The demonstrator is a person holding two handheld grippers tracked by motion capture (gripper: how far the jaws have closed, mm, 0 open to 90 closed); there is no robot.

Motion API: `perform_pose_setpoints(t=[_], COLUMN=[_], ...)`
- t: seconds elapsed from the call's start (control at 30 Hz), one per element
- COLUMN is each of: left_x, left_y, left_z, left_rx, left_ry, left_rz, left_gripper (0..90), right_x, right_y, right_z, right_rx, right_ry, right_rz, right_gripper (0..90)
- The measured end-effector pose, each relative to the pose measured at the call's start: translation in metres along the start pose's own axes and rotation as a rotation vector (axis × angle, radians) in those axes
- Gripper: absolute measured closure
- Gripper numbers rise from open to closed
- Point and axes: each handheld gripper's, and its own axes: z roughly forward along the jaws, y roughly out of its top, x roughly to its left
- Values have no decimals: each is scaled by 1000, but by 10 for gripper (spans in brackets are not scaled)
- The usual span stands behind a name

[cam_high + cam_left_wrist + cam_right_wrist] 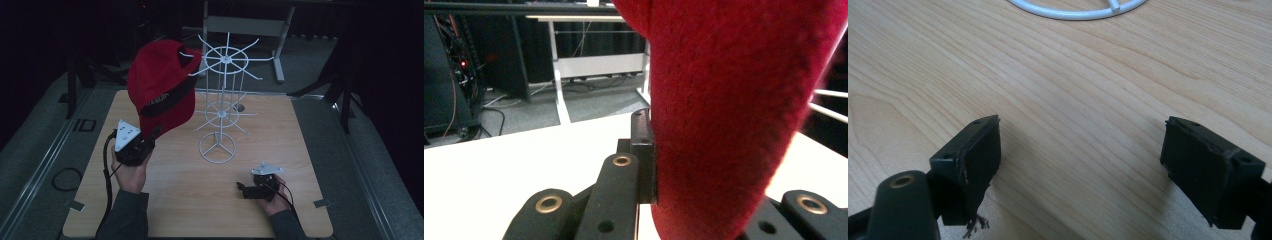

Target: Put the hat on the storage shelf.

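Observation:
A red cap (pixel 161 85) with a dark band hangs in the air left of a white wire rack (pixel 220 102), its top touching one of the rack's upper hooks. My left gripper (pixel 150 136) is shut on the cap's lower edge, and in the left gripper view the red fabric (pixel 724 125) is pinched between the jaws. My right gripper (pixel 242 189) rests low over the table near the front right, open, with bare wood between its fingers (pixel 973 160).
The rack's round base (pixel 217 146) stands mid-table, and its rim (pixel 1073 12) lies just ahead of the right gripper. The wooden table (pixel 190 200) has free room in front. A white-framed desk (pixel 245 25) stands behind.

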Motion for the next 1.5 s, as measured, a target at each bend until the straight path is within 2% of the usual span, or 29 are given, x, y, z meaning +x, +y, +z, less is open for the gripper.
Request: perform_pose_setpoints(t=[0.3, 0.63, 0.87, 1.2, 1.27, 1.37, 1.5], left_x=[1, -3, -7, -10, -11, -13, -13], left_y=[-9, -24, -36, -44, -44, -41, -39], left_z=[7, 18, 25, 28, 28, 27, 23], left_rx=[12, 41, 71, 98, 98, 102, 105], left_ry=[-21, -48, -68, -81, -98, -116, -103], left_rz=[-7, -14, -5, 18, 24, 39, 48], left_gripper=[854, 852, 847, 823, 773, 625, 513], right_x=[0, 0, 0, 0, 0, 0, 0], right_y=[0, 0, 0, 0, 0, 0, 0], right_z=[0, 0, 0, 0, 0, 0, 0], right_rx=[0, 1, 0, 0, 0, 0, 2], right_ry=[0, 0, 1, 0, -1, -1, 0], right_rz=[0, 0, 1, 1, 1, 1, 3], right_gripper=[163, 163, 163, 163, 163, 163, 163])
